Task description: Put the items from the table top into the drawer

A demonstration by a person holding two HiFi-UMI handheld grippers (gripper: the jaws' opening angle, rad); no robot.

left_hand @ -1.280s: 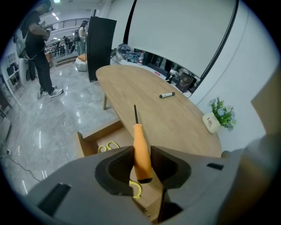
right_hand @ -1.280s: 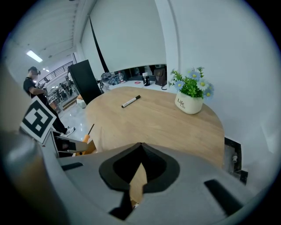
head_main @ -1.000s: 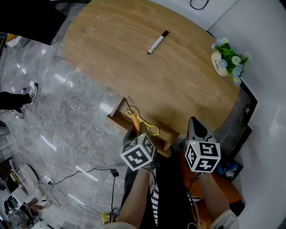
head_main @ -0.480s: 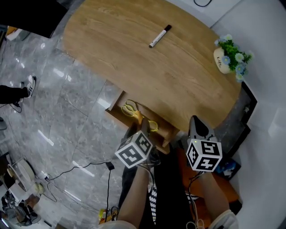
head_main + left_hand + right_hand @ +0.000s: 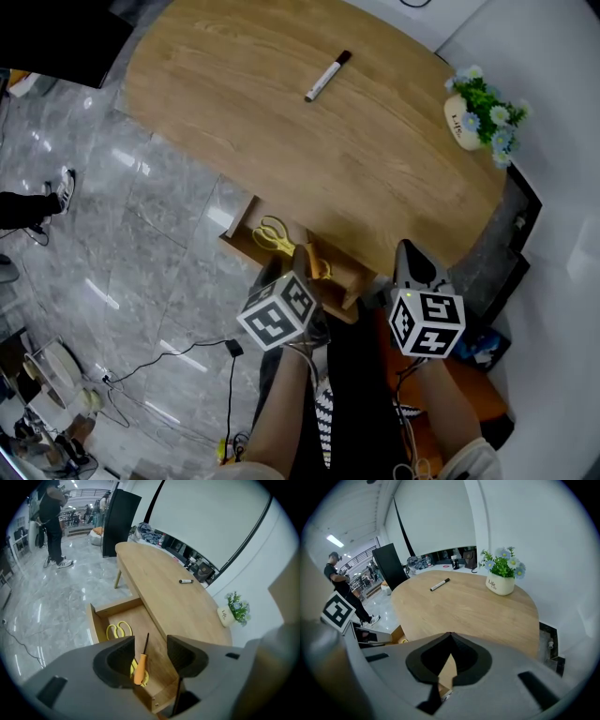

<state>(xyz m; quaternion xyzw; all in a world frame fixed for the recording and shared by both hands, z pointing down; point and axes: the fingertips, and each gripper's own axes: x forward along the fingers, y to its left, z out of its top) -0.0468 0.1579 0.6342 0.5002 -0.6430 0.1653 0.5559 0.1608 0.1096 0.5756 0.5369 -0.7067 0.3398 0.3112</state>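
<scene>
Left gripper: my left gripper [image 5: 151,644] hangs over the open drawer, pointing steeply down; its jaws have just been opening and now stand wide apart; no pad presses on anything
Between the left jaws: the orange-handled screwdriver [image 5: 140,663] shows in the gap, close by one jaw, with its dark shaft pointing toward the table; the gap beside it is clear, so I count it as let go
Right gripper: my right gripper [image 5: 450,635] is clenched, its tips meeting with nothing between them; it sits near the table's edge and aims across the top
Drawer: the wooden drawer [image 5: 95,623] is pulled out from under the table edge on my left side; its bare floor shows between the items
Scissors: the yellow scissors [image 5: 118,630] lie flat in the drawer, at the end away from me, apart from the screwdriver
Yellow bit: something yellow [image 5: 143,680] peeks from under the screwdriver's handle; I cannot tell what it is
Marker: the marker [image 5: 327,76] lies on the table top, well apart from both grippers and not yet in the drawer
Table: the oval wooden table [image 5: 375,159] is bare but for the marker and a pot
Flower pot: a white pot of flowers [image 5: 500,584] stands upright near the table's edge by the wall
Surroundings: a grey glossy floor [image 5: 141,244] with a cable [image 5: 187,352] lying on it; a person [image 5: 52,513] stands far off
</scene>
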